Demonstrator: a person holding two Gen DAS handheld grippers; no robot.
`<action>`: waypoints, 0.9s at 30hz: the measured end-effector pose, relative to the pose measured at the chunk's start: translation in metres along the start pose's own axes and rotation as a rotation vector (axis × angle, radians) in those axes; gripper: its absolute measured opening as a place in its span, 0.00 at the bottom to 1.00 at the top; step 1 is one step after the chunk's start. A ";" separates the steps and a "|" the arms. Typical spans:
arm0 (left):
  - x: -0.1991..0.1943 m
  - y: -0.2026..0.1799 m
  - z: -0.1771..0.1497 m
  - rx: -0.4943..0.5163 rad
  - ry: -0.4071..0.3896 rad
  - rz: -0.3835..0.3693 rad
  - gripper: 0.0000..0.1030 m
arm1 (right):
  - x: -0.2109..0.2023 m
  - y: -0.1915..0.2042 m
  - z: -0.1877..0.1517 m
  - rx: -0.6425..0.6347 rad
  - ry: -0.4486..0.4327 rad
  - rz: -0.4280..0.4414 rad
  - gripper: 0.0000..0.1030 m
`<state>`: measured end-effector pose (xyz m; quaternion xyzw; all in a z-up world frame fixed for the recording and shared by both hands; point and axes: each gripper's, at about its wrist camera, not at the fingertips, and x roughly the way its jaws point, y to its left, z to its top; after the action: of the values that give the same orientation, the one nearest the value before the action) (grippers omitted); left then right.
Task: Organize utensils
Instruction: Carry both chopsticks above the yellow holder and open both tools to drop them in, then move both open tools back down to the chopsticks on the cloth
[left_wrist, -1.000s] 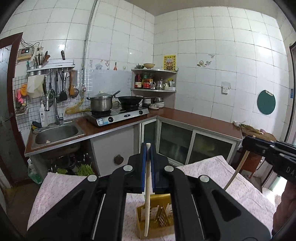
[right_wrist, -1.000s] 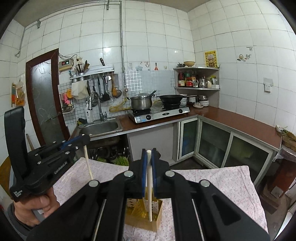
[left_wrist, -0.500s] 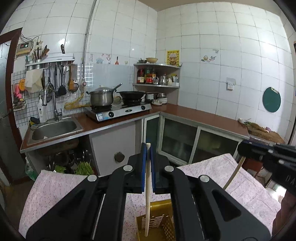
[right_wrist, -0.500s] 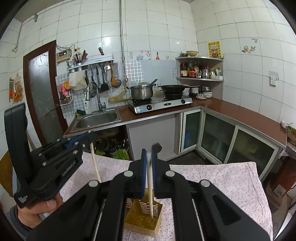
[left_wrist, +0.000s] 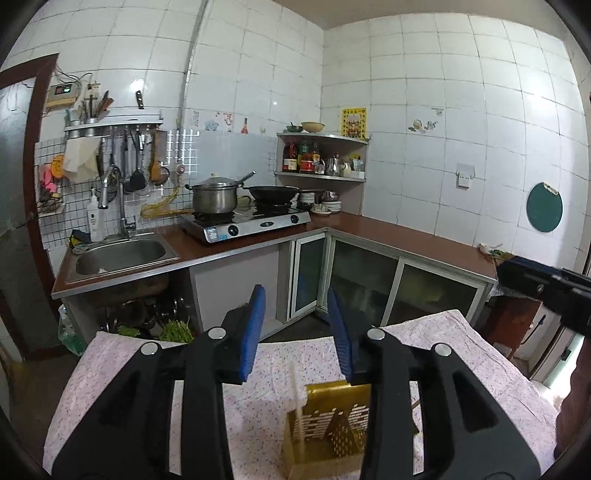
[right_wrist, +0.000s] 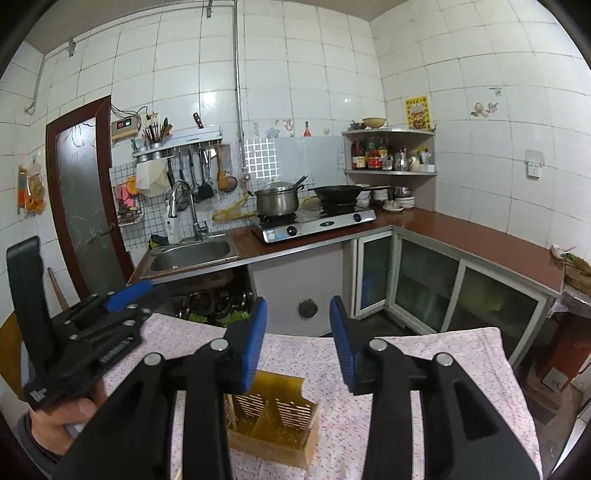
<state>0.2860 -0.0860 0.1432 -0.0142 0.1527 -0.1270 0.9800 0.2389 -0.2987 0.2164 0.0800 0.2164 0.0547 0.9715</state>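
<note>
A yellow slotted utensil holder (left_wrist: 328, 432) stands on the table with the pink flowered cloth (left_wrist: 118, 373), below both grippers; it also shows in the right wrist view (right_wrist: 273, 417). A pale chopstick (left_wrist: 297, 398), blurred, stands tilted at the holder's left compartment. My left gripper (left_wrist: 295, 332) is open and empty above the holder. My right gripper (right_wrist: 298, 341) is open and empty above it too. The left gripper appears at the left of the right wrist view (right_wrist: 110, 317); the right gripper appears at the right of the left wrist view (left_wrist: 546, 288).
Beyond the table is a kitchen counter (left_wrist: 406, 236) with a sink (left_wrist: 118, 254), a stove with a pot (left_wrist: 214, 195) and a wok (left_wrist: 273, 192), and a corner shelf (left_wrist: 321, 155). Green vegetables (left_wrist: 173, 328) lie under the sink. A door (right_wrist: 81, 199) is at left.
Both grippers were shut on a chopstick each; now both have opened and the chopsticks have dropped towards the holder. The left one's chopstick is seen blurred at the holder.
</note>
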 end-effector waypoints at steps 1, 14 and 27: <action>-0.009 0.004 -0.003 -0.007 -0.003 0.003 0.36 | -0.008 -0.002 -0.003 -0.002 -0.003 -0.008 0.35; -0.071 0.064 -0.125 -0.044 0.237 0.151 0.52 | -0.055 -0.067 -0.156 0.084 0.244 -0.166 0.40; -0.060 0.078 -0.249 -0.107 0.528 0.122 0.52 | -0.035 -0.068 -0.264 0.117 0.472 -0.152 0.40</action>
<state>0.1739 0.0071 -0.0819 -0.0229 0.4097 -0.0586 0.9100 0.0992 -0.3355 -0.0175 0.1046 0.4452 -0.0139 0.8892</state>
